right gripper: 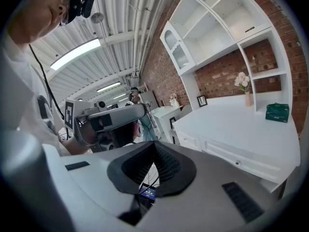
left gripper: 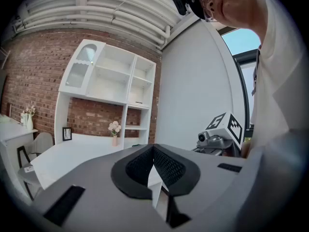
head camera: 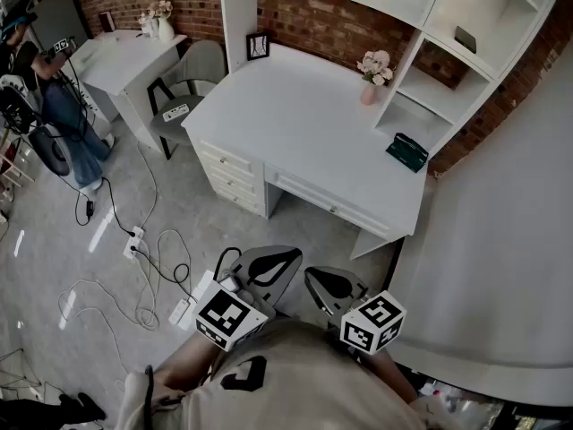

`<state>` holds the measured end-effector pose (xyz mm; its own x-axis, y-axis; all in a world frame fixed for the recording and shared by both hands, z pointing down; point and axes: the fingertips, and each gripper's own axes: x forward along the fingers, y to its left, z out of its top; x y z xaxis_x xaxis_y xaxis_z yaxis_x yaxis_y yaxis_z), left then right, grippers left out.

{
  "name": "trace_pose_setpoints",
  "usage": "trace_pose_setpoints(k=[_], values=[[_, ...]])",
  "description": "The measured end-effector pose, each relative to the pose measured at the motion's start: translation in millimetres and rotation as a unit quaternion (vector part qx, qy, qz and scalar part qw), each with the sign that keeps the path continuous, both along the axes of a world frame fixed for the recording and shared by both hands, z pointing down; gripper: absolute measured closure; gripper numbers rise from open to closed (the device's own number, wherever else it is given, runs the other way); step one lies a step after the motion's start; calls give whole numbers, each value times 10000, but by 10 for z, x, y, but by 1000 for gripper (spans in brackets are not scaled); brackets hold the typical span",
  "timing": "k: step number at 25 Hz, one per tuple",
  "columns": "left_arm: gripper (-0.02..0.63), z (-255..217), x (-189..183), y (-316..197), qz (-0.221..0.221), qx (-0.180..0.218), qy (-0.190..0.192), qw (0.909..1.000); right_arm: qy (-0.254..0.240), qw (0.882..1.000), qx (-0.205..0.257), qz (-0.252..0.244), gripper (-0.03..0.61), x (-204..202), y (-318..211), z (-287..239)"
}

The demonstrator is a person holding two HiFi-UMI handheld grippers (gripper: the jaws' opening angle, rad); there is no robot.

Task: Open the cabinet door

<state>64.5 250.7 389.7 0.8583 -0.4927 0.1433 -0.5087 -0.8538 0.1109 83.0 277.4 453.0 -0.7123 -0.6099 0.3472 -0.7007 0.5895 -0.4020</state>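
A person faces a white desk (head camera: 295, 124) with a gripper in each hand, both held close to the body. The left gripper (left gripper: 153, 164) has its jaws pressed together on nothing. The right gripper (right gripper: 155, 162) is likewise closed and empty. The cabinet door (left gripper: 78, 69), an arched glass panel, sits closed at the upper left of the shelf unit (left gripper: 120, 81) above the desk, well apart from both grippers. A vase of flowers (head camera: 371, 79) stands on the desk.

Left gripper (head camera: 269, 260), right gripper (head camera: 329, 280): grey shells, black ribbed jaws, marker cubes (head camera: 228, 317) (black-and-white squares); pale T-shirt (head camera: 304, 385).
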Motion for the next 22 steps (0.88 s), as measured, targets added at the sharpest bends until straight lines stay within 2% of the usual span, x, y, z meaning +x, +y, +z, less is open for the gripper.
trace_pose_setpoints(k=[14, 22], values=[[597, 36, -392, -402, 124, -27, -1, 9999, -12, 9994, -180, 309, 557, -285, -419, 62], [597, 125, -750, -678, 8, -107, 75, 9999, 141, 9992, -294, 213, 557, -600, -636, 140]])
